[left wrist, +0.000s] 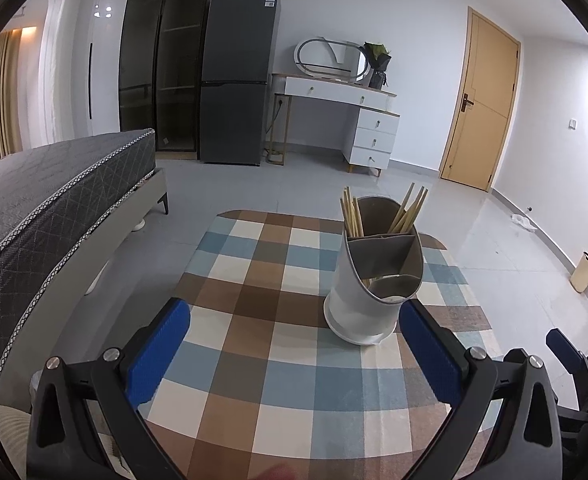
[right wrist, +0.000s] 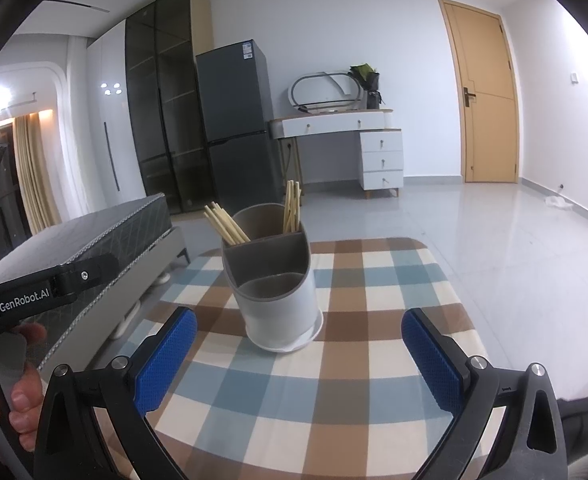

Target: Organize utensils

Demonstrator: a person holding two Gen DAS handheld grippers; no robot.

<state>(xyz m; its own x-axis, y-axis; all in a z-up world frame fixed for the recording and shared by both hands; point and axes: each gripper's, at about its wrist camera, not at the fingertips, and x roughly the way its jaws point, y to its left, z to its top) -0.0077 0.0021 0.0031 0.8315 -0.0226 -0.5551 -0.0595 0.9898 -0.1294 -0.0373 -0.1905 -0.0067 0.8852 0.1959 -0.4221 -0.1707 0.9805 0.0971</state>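
The left claw stands wide apart and holds nothing, low over the near part of the table; the right claw is likewise spread wide and empty, facing the same spot from a little to the side. A hand grips the handle of the left tool at the edge of the right view.

The table carries a checked cloth of brown, blue and cream, and nothing lies loose on it that either view shows. Toward its far right part, as seen from the left wrist, stands the holder, a white tub with grey dividers, upright, just ahead of the left claw's right finger and apart from both claws. Chopsticks stand in its two rear compartments, one bunch each; the middle one looks empty. In the left view something pale shows in the front one, too small to name.

Judging from this, the sorting looks finished or nearly so, with nothing left on the cloth to pick up. Any next move would call for a narrow, careful pinch on a thin stick, since a knock could tip the holder.
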